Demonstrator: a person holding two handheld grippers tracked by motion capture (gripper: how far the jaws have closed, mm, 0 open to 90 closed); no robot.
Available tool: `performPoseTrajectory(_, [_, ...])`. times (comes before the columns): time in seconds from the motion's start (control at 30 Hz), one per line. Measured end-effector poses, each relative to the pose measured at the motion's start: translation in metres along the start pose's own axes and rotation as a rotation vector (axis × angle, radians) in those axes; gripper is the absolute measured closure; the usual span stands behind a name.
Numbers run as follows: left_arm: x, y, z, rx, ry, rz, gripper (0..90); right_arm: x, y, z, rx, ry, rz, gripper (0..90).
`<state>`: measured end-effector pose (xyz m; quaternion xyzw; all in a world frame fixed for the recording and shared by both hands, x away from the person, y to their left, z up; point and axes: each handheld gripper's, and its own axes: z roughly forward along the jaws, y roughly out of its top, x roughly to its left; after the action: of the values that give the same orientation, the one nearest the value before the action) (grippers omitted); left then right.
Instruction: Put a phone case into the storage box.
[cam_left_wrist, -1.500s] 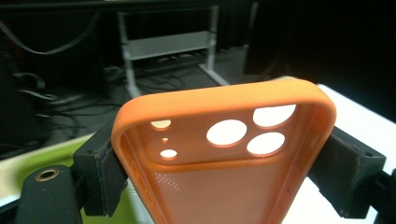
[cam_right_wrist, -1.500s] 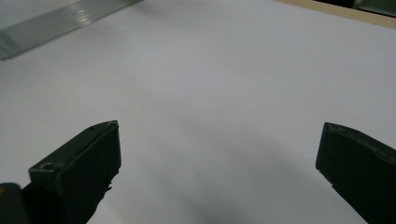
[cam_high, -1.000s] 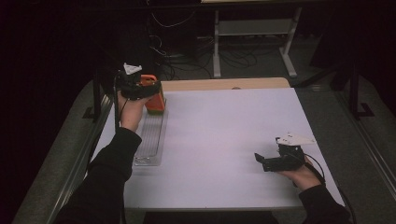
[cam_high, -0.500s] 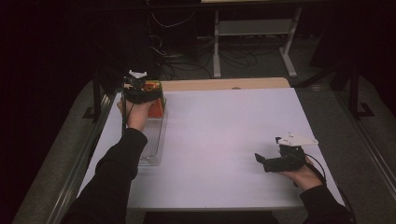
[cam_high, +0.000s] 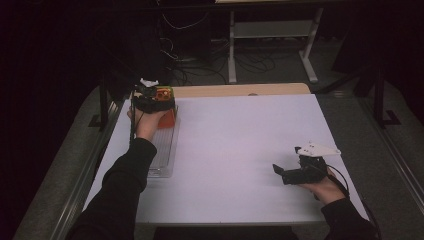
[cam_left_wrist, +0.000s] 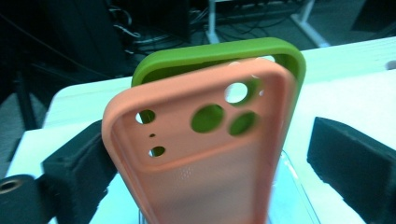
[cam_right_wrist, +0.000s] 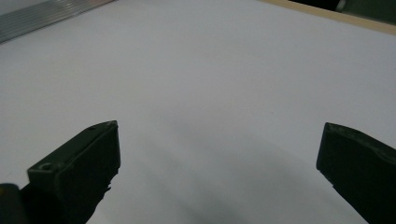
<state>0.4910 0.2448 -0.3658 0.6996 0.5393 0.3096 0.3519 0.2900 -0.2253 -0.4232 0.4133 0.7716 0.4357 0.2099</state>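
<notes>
Left gripper (cam_left_wrist: 210, 163) jaws spread wide around an upright salmon-pink silicone phone case (cam_left_wrist: 201, 154), green silicone phone case (cam_left_wrist: 219, 53) just behind it, both in a clear plastic rack (cam_high: 162, 150), right gripper (cam_high: 280, 172) gaping, well apart from the rack on the white table (cam_high: 235, 145)

My left arm reaches far up the left side, sleeve dark to the wrist, hand wrapped under the left gripper (cam_high: 150, 100) at the far left. In the left gripper view its jaws stand wide apart, neither one touching anything. My right hand (cam_high: 320, 185) rests low at the near right, holding the right gripper (cam_high: 278, 170) level and pointed left. Its jaws are spread wide too, with nothing between them. Its cable trails back past my right wrist.
</notes>
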Motion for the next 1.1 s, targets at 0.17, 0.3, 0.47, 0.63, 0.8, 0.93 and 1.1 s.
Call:
performPoseTrajectory(0.17, [0.002,0.001,-0.008,-0.016,-0.027,0.003,1.5,0.001,0.001,0.001,0.002,0.003,-0.016,0.0])
performPoseTrajectory(0.3, [0.005,0.002,-0.021,-0.021,-0.054,0.020,0.0,0.000,0.001,0.000,-0.002,0.004,-0.008,0.0])
performPoseTrajectory(0.47, [0.007,0.001,-0.039,-0.041,-0.114,0.046,0.0,0.000,0.002,0.000,-0.008,0.010,-0.007,0.0])
performPoseTrajectory(0.63, [0.004,-0.005,-0.058,-0.036,-0.212,0.105,0.0,0.003,0.004,-0.002,-0.007,0.018,-0.006,0.0])
performPoseTrajectory(0.8, [-0.005,-0.017,-0.078,-0.047,-0.332,0.157,0.0,0.005,0.007,-0.006,-0.017,0.027,-0.024,0.0])
performPoseTrajectory(0.93, [-0.011,-0.029,-0.093,-0.055,-0.425,0.202,0.0,0.006,0.007,-0.010,-0.019,0.042,-0.023,0.0])
performPoseTrajectory(1.1, [-0.017,-0.044,-0.109,-0.062,-0.516,0.234,0.0,0.005,0.006,-0.012,-0.021,0.058,-0.028,0.0])
